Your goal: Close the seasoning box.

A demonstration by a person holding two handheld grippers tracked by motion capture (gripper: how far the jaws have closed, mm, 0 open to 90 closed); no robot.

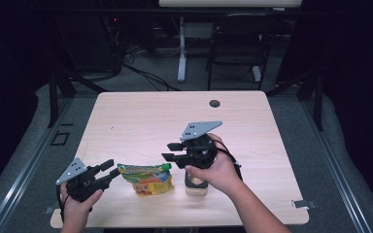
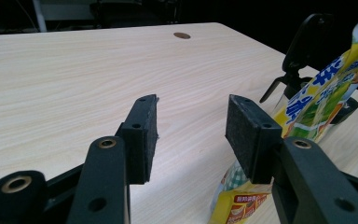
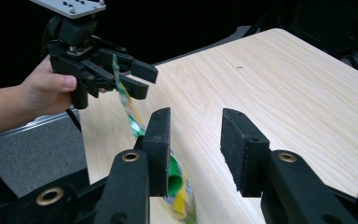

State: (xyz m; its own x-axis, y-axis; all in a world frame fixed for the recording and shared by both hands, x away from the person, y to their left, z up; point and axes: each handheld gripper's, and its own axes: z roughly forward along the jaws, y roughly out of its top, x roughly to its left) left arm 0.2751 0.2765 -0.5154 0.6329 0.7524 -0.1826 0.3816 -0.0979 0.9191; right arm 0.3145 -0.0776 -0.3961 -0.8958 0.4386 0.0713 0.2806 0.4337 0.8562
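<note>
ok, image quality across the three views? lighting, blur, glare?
High view: table brightly lit, surroundings nearly black, slightly soft overall. Left gripper view: snack pouch at the right edge blurred, tabletop grain sharp, no glare. Right gripper view: pouch between the near jaws smeared; left gripper farther off fairly sharp against the dark.

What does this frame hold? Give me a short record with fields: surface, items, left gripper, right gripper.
surface: wooden table with a round hole near the far edge
items: yellow-green pouch; small jar beside it
left gripper: open, just left of the pouch, nothing between the jaws
right gripper: open, above the pouch and jar, holding nothing
</note>
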